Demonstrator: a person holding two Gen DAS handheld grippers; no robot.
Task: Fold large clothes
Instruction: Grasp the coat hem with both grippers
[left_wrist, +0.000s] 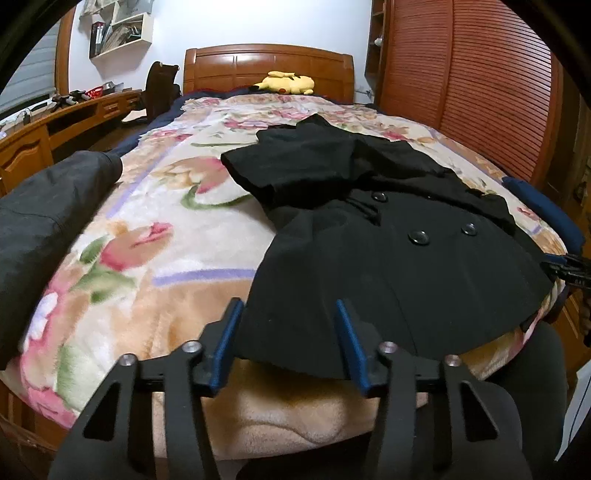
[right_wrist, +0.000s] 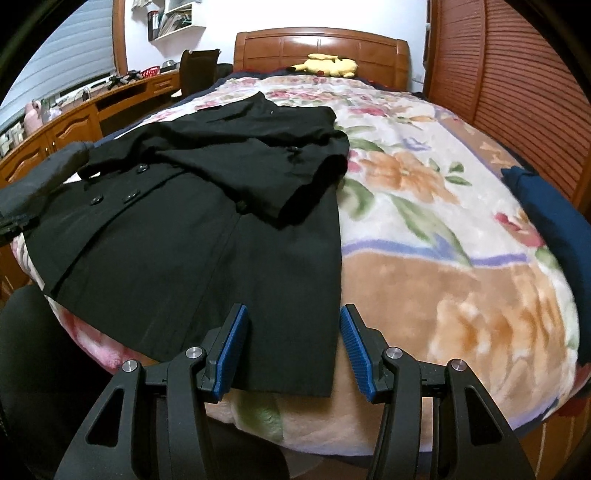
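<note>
Lying lengthwise ahead, the black coat puts its hem corners between both released jaws, left gripper and right gripper.

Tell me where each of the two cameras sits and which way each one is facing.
Left wrist: on the left hand-held gripper, at the bed's foot, facing the headboard; open blue fingers straddle the black coat's left hem corner.
Right wrist: on the right hand-held gripper, same direction; open fingers straddle the coat's right hem corner.
Shared: coat, floral blanket, yellow plush.
</note>
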